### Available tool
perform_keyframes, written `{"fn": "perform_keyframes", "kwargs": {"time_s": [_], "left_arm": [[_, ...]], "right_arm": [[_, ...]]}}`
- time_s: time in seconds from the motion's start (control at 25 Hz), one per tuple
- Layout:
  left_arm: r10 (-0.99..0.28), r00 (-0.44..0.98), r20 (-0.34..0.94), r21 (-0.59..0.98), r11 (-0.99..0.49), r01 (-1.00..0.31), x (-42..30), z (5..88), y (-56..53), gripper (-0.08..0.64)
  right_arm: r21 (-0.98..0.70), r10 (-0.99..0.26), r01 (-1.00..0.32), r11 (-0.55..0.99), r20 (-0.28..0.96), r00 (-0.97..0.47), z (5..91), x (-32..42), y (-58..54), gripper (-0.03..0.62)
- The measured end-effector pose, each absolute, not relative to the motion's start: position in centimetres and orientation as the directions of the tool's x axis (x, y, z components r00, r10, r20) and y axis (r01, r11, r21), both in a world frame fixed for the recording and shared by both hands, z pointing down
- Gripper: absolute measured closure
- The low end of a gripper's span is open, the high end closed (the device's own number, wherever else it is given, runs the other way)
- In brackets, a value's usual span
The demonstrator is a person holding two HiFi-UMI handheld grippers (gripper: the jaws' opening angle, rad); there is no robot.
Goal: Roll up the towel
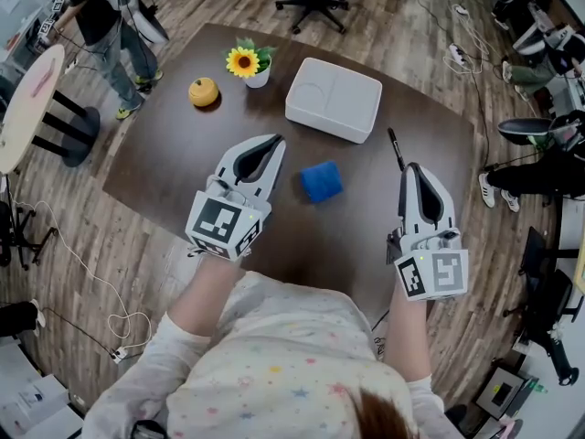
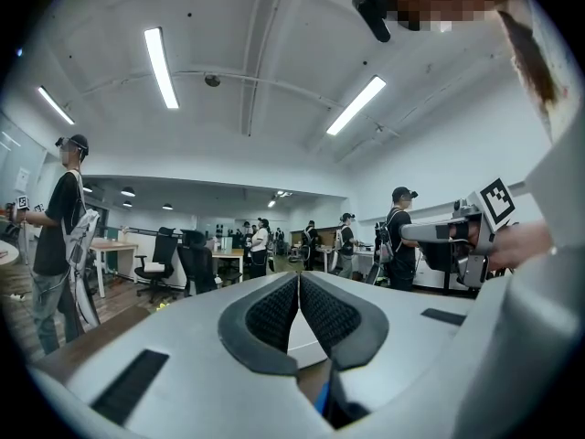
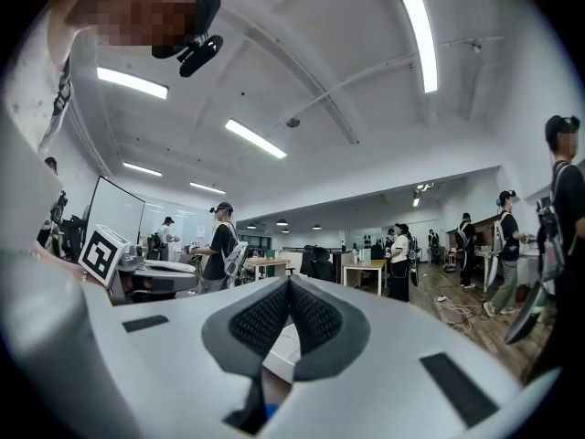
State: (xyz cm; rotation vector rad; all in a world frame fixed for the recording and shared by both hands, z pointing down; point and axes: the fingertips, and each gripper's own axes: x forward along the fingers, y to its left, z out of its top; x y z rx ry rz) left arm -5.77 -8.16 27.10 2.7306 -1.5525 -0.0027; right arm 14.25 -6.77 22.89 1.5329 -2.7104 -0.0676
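While the blue towel lies rolled up on the brown table between the two grippers, the left gripper is held just beside it, jaws pressed together on nothing. The right gripper, further off, is likewise closed and empty.

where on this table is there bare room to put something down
Bare table lies left of the left gripper, nearer than the yellow fruit. Another free patch sits between the blue towel and the right gripper. The near edge between both grippers is bare too. Crowded: the far side, with sunflower pot, fruit and white box.
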Motion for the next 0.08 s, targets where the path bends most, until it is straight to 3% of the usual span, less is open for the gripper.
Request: {"fn": "perform_keyframes", "kwargs": {"time_s": [0.08], "left_arm": [[-0.860, 0.510, -0.002, 0.002, -0.510, -0.860, -5.92, 27.21, -8.35, 0.540]], "right_arm": [[0.054, -0.867, -0.866, 0.497, -0.011, -0.498, 22.85, 14.38, -7.00, 0.592]]}}
